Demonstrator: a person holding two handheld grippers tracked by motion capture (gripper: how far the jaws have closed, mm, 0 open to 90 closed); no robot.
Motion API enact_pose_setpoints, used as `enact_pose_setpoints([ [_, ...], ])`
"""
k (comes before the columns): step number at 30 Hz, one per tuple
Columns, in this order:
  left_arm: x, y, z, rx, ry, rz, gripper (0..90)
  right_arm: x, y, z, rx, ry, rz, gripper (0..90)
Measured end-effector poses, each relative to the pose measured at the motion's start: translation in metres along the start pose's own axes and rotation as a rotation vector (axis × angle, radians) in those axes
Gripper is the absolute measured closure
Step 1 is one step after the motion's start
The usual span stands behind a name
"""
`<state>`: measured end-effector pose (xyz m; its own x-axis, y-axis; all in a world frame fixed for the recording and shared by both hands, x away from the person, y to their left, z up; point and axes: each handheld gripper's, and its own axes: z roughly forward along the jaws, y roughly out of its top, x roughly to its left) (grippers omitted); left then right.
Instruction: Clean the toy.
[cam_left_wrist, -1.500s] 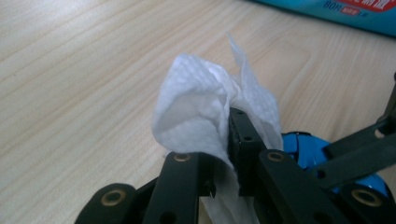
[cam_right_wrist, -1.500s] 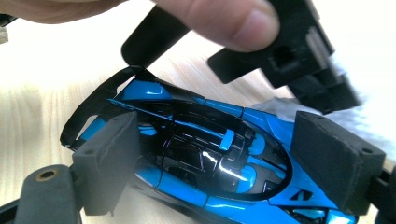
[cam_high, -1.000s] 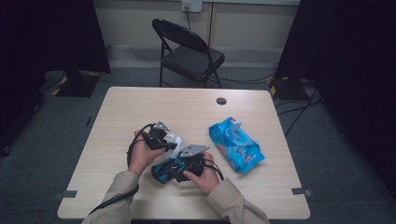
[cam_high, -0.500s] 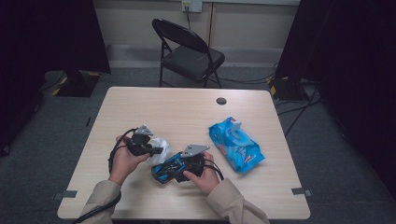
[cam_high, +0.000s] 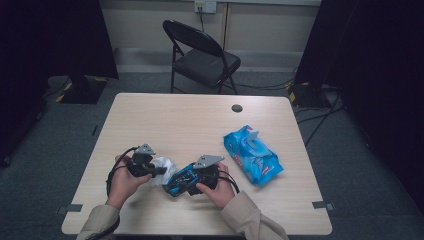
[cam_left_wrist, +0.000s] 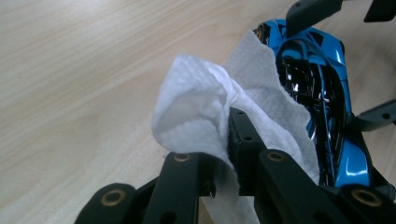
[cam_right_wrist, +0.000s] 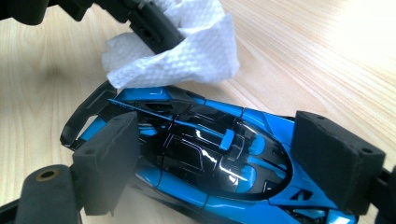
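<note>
The left gripper (cam_high: 159, 170) has its black jaws pinched tight on a crumpled white paper wipe (cam_left_wrist: 210, 107), which bunches up around the closed tips in the left gripper view. The right gripper (cam_high: 186, 176) holds a glossy blue-and-black toy sports car (cam_right_wrist: 201, 154) across its body: in the right gripper view the two wide foam-padded jaws stand far apart, one against each flank of the car, which rests on the pale wood-grain table (cam_high: 190, 125).

Compared with a second ago, the left gripper has drawn back toward the person's left and slightly nearer the table's front edge. Earlier it sat just above and beside the right gripper, over the car; now it lies beside the car's end that points left in the high view, with the wipe between its tips and the car's nose. In the right gripper view the wipe hangs just past the car's far end, close to it; whether it touches the car I cannot tell. The right gripper and the car lie where they did before, with the same grip.

Well to the right of the right gripper lies a blue soft plastic pack of wet wipes (cam_high: 252, 155), its place unchanged.
</note>
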<state>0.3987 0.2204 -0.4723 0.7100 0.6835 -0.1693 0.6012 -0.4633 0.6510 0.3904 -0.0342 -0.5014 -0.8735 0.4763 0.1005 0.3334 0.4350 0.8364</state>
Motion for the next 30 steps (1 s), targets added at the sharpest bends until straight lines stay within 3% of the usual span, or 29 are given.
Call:
enact_pose_setpoints([
  [13, -0.004, -0.005, 0.017, 0.034, -0.024, -0.007, 82.1, 0.000, 0.000, 0.000, 0.001, 0.002, -0.002, 15.1],
  [30, -0.009, 0.017, 0.038, 0.040, -0.022, 0.024, 82.0, 0.000, 0.000, 0.000, 0.001, 0.002, -0.004, 15.1],
])
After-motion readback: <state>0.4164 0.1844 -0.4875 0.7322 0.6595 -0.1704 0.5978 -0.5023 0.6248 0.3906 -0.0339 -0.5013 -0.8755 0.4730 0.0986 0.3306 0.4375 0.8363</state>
